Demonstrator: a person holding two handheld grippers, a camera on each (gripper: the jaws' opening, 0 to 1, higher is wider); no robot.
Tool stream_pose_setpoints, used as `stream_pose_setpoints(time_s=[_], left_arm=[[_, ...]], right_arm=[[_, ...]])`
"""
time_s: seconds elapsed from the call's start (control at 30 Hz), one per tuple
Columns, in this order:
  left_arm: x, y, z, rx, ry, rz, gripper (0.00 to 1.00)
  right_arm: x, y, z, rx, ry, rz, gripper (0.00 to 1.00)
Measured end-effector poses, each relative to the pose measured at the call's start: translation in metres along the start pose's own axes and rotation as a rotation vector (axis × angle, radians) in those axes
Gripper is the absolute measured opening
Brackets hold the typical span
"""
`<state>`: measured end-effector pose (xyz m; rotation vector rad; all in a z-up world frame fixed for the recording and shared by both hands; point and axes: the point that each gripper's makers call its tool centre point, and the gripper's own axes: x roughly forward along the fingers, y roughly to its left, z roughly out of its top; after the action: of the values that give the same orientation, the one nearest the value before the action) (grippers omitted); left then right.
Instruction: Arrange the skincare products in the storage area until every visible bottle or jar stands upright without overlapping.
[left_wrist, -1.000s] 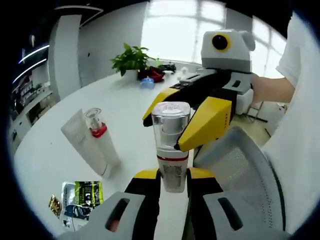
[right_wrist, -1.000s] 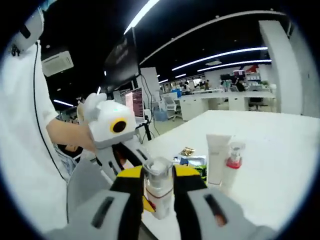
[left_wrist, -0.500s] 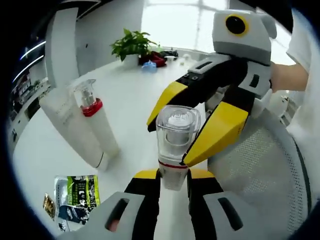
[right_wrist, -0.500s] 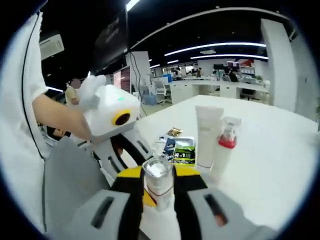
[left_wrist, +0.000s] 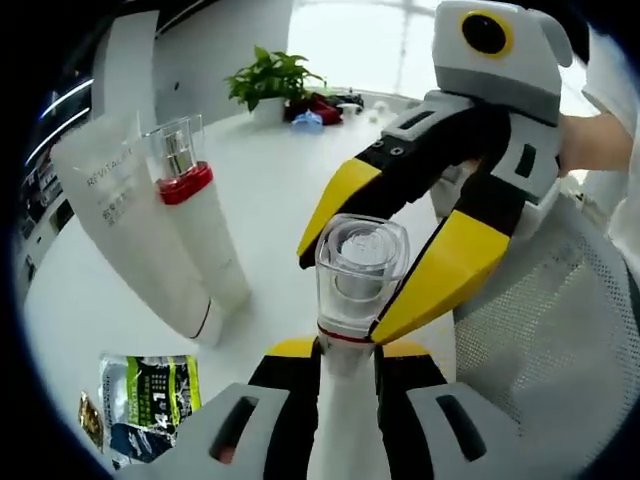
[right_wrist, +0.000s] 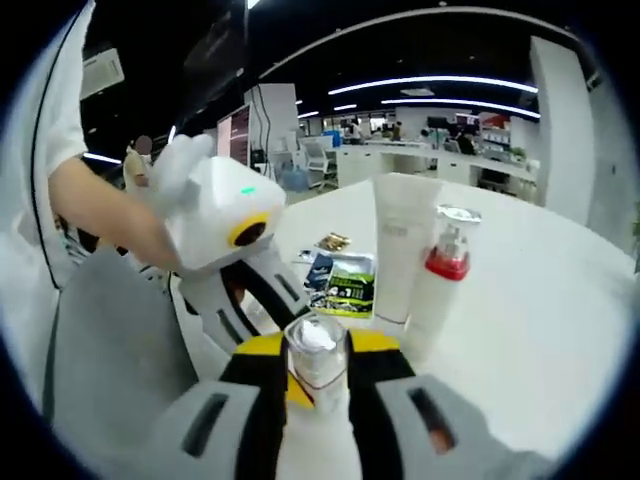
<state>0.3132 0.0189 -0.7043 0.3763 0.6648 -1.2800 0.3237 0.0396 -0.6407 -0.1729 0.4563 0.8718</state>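
Together both grippers clamp one clear-capped bottle (left_wrist: 358, 275): the left gripper (left_wrist: 345, 350) at its body, the right gripper (right_wrist: 317, 352) at its cap. Left gripper view adds a plant (left_wrist: 275, 80); right gripper view adds office desks (right_wrist: 430, 160). Tube (left_wrist: 130, 235), pump bottle (left_wrist: 200, 225) and sachets (left_wrist: 145, 400) stand on the surface (left_wrist: 270, 200).

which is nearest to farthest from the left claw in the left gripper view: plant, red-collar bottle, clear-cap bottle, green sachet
1. Clear-cap bottle, between the left claw's jaws.
2. Green sachet, low on the left, on the table; not clearly nearer than the next.
3. Red-collar bottle, upright at left beside the white tube.
4. Plant, at the table's far end.
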Motion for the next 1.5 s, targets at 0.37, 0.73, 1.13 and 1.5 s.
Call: stream_pose_setpoints(time_s=[0.37, 0.73, 1.13, 1.5], left_arm=[[0.01, 0.017, 0.003, 0.011, -0.007, 0.002, 0.18], [0.022, 0.032, 0.014, 0.04, 0.005, -0.01, 0.18], [0.03, 0.044, 0.02, 0.034, 0.024, -0.003, 0.18], [0.033, 0.049, 0.021, 0.03, 0.027, 0.008, 0.18]], right_arm=[[0.006, -0.016, -0.002, -0.009, 0.008, -0.032, 0.22], [0.008, -0.038, 0.001, -0.011, -0.006, -0.068, 0.22], [0.012, -0.056, 0.004, -0.024, -0.009, -0.077, 0.22], [0.013, -0.062, 0.005, -0.027, -0.015, -0.083, 0.22]])
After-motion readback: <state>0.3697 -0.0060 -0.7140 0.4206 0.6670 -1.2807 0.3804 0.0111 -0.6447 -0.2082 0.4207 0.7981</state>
